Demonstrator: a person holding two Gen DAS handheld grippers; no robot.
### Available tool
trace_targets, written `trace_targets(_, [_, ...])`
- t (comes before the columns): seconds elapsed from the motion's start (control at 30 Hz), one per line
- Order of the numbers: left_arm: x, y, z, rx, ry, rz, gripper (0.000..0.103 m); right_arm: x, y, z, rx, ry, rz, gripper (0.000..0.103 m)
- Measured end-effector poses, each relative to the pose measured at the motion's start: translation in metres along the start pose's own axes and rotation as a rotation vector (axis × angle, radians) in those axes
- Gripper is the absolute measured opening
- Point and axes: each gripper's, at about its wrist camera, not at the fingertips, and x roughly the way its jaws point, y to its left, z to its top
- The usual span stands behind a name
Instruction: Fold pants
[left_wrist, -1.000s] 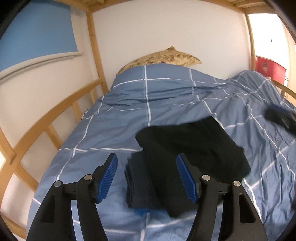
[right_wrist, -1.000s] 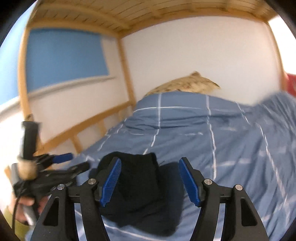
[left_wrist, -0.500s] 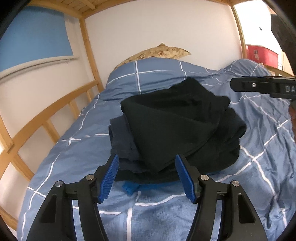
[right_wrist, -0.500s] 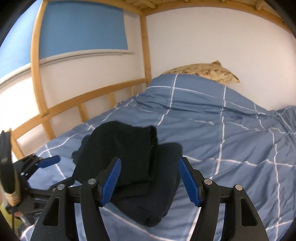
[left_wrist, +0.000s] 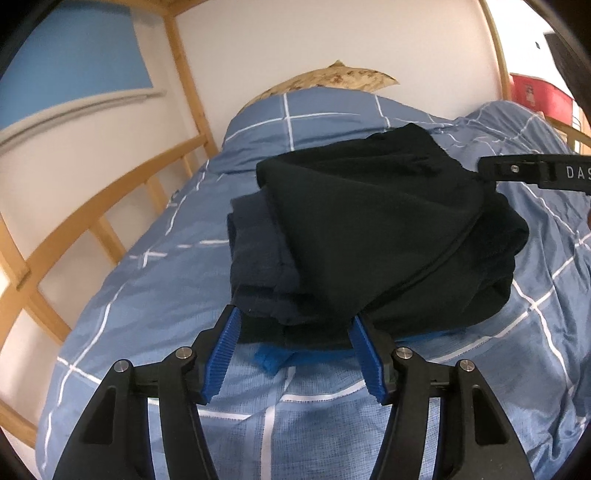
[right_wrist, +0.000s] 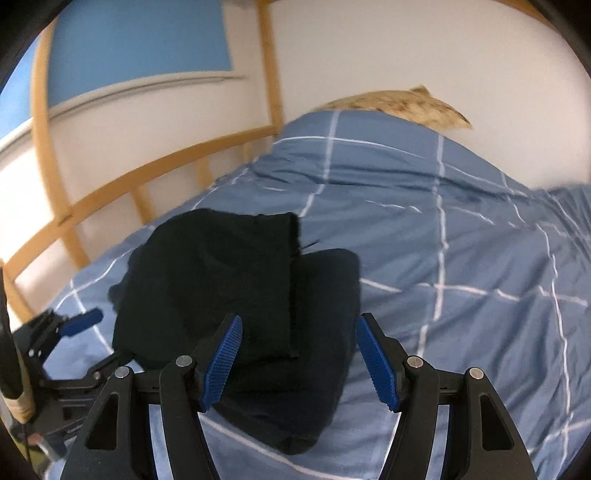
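Observation:
Folded black pants (left_wrist: 373, 221) lie on top of a stack of folded dark clothes (left_wrist: 258, 266) on the blue checked duvet (left_wrist: 147, 295). My left gripper (left_wrist: 295, 354) is open, its blue pads at the near edge of the stack, on either side of its front corner. My right gripper (right_wrist: 299, 354) is open and low over the other side of the same black pants (right_wrist: 221, 280), which lie on a darker folded piece (right_wrist: 325, 332). The right gripper's finger also shows in the left wrist view (left_wrist: 532, 171). The left gripper shows in the right wrist view (right_wrist: 66, 339).
A wooden bed rail (left_wrist: 92, 229) runs along the left by the white wall. A patterned pillow (left_wrist: 332, 75) lies at the head of the bed. A red box (left_wrist: 539, 96) stands beyond the right side. A bright blue cloth scrap (left_wrist: 273, 360) peeks from under the stack.
My left gripper has moved forward and down to the edge of the stack. My right gripper has come closer over the pants from the other side. Both stay open.

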Motion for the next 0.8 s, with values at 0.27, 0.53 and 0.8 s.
trace_targets(0.27, [-0.034, -0.009, 0.005, -0.033, -0.017, -0.006, 0.059, -0.048, -0.009, -0.010, 0.025, -0.066, -0.079, 0.066])
trace_targets(0.53, [-0.108, -0.044, 0.017, -0.055, -0.082, -0.070, 0.084, -0.136, -0.026, -0.036, 0.020, -0.155, -0.158, 0.084])
trace_targets(0.8, [-0.168, -0.098, 0.013, -0.027, -0.147, -0.109, 0.092, -0.205, -0.060, -0.080, 0.066, -0.140, -0.231, 0.090])
